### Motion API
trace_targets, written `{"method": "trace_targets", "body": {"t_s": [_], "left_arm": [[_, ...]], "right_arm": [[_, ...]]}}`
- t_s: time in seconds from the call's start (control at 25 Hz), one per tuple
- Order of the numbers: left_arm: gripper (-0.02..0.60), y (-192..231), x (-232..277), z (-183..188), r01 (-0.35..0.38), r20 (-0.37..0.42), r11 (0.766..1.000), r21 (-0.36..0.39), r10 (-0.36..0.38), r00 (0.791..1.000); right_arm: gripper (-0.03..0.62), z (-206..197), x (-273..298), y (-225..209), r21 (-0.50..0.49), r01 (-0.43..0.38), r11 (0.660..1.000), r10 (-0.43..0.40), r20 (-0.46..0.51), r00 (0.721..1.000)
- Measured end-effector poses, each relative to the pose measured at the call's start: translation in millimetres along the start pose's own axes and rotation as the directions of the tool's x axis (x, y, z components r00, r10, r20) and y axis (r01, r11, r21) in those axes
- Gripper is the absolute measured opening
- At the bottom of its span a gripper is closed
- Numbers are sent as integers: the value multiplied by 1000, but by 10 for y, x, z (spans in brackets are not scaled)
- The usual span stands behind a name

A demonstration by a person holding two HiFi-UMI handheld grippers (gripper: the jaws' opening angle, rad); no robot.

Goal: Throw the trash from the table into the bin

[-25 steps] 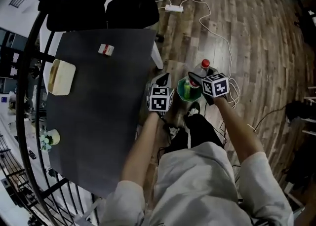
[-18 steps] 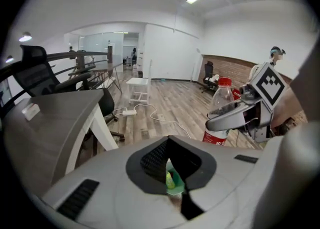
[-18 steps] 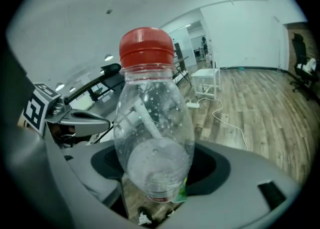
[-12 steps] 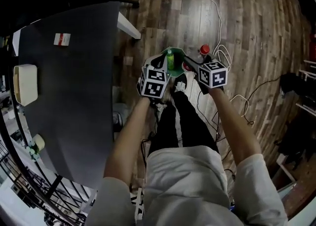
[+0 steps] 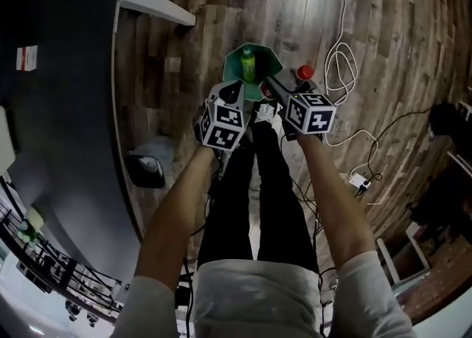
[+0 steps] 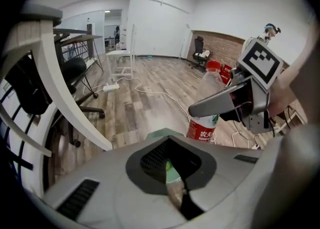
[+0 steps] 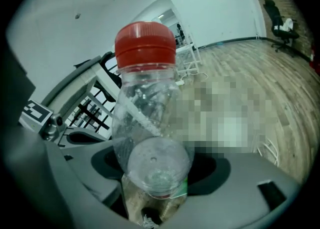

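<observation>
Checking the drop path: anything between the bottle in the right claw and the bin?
Nothing visible. The bottle in the right claw hangs just right of the bin, open air between. A green bottle is inside the bin; the left claw is at its left edge.

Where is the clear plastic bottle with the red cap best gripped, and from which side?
Grip the clear plastic bottle across its straight round mid-body, above the red label, coming from the side, as the right gripper does now. It tapers toward the red cap, so jaws there would likely slip.
</observation>
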State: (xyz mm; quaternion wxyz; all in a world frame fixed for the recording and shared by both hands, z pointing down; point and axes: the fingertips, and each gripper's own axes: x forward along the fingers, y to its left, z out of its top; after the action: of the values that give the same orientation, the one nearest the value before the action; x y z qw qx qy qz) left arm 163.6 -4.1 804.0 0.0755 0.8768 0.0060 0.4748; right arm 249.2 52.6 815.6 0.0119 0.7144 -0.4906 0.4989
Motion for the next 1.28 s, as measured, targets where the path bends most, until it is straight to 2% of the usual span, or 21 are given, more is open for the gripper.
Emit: {"method": "trace_targets", "body": {"t_s": [0.16, 0.24, 0.32, 0.44, 0.68, 0.8, 0.92, 1.08, 1.28], "left_arm": [[29, 61, 560, -496, 42, -88, 994, 102, -33, 996], [29, 108, 777, -625, 38, -97, 995, 92, -29, 995], [28, 131, 937, -715, 36, -82, 999, 33, -33, 996], [28, 173, 1141, -806, 33, -38, 998, -45, -34, 999], [29, 190, 1415, -949, 33, -1, 996, -81, -34, 999], [29, 268, 1479, -1029, 24, -10, 998, -56, -25, 1000], [28, 256, 1521, -1058, 37, -21, 999, -32, -38, 999], [28, 152, 1484, -999, 71, 9, 997, -19, -71, 997], [28, 35, 1337, -877, 88, 23, 995, 43, -89, 996]], "right_arm": [[348, -573, 457, -135, -52, -37, 998, 34, -72, 997], [348, -801, 628, -206, -82, -47, 995, 38, -108, 993], [348, -944, 766, -270, -100, -40, 994, 28, -116, 993], [341, -985, 956, -359, -151, 2, 988, -16, -91, 996], [342, -1072, 1167, -537, -244, 62, 968, -88, -96, 991], [342, -1135, 1253, -571, -268, 90, 959, -119, -91, 989], [376, -1208, 1290, -599, -236, 92, 967, -115, -84, 990], [376, -1297, 1258, -624, -216, 117, 969, -134, -64, 989], [376, -1225, 1025, -562, -205, 164, 965, -172, -23, 985]]}}
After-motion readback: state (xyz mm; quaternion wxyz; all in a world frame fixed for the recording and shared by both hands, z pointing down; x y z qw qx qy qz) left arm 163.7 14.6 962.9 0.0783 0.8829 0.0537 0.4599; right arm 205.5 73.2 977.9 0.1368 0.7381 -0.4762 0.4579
